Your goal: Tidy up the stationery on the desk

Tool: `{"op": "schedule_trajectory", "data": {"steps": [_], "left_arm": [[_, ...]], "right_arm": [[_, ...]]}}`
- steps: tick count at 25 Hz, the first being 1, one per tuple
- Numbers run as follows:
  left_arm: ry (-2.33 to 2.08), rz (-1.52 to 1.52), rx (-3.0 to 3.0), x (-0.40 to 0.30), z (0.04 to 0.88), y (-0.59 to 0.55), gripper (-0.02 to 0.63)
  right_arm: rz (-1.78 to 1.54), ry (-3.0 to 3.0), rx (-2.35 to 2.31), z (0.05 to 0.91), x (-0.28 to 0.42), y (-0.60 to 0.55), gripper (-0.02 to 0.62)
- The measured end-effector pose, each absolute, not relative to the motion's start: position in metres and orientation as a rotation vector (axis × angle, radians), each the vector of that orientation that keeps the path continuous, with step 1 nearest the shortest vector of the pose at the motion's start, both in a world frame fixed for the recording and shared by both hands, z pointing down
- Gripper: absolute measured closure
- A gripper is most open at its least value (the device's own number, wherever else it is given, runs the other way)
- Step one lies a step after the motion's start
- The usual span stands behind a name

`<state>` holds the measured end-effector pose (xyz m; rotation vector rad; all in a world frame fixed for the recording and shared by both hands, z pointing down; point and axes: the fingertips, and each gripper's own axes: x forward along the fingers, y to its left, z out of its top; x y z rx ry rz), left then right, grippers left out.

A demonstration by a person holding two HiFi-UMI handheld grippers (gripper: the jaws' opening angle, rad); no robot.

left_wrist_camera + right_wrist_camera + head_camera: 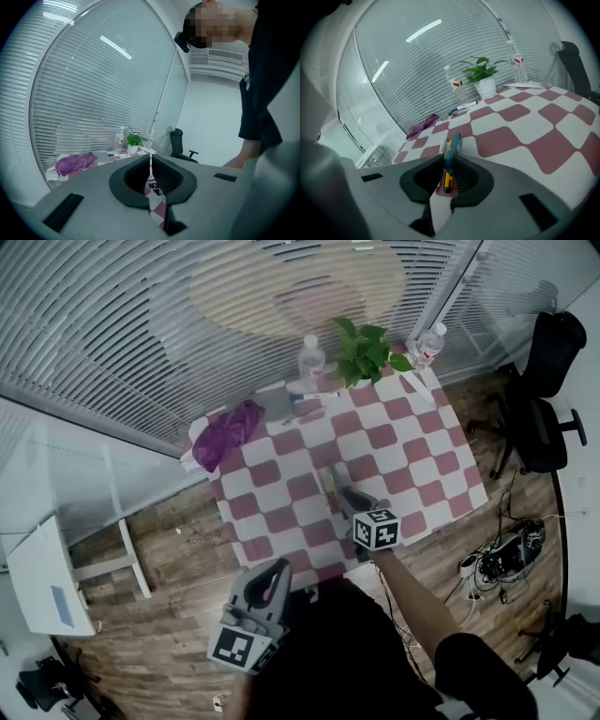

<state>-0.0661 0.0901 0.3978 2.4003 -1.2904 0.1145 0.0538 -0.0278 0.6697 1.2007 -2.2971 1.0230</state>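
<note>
My right gripper (342, 491) is over the near middle of the red-and-white checkered table (412, 442), and it is shut on a teal and yellow utility knife (452, 149). The knife sticks out forward past the fingertips, just above the cloth. Loose pens (313, 397) lie at the table's far edge, beside a grey pouch (277, 405); the pens (463, 107) also show in the right gripper view. My left gripper (278, 570) hangs off the table's near edge, close to my body, shut with nothing in it (151, 165).
A crumpled purple cloth (231, 431) lies at the far left corner. A potted plant (362, 354) and two water bottles (311, 358) (427, 343) stand along the far edge. A black office chair (544, 399) stands right of the table, with cables (502, 554) on the floor.
</note>
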Motion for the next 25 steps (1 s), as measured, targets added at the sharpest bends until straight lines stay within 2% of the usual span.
{"op": "schedule_trajectory", "data": {"steps": [11,17,20,25], "left_arm": [[-1.284,0.122,2.417,-0.065,0.399,0.086,0.571],[-1.287,0.151,2.4,-0.066,0.403,0.087,0.571],[-1.284,0.148,2.404,-0.066,0.403,0.087,0.571],[-1.286,0.164,2.384,-0.068,0.406,0.088,0.571]], "right_arm": [[1.07,-2.242,1.16,0.69,0.058,-0.027,0.517],[0.932,-2.206,1.2,0.69,0.066,-0.03,0.468],[0.84,-2.153,1.256,0.692,0.076,-0.033,0.5],[0.795,-2.143,1.25,0.694,0.082,-0.035,0.505]]}}
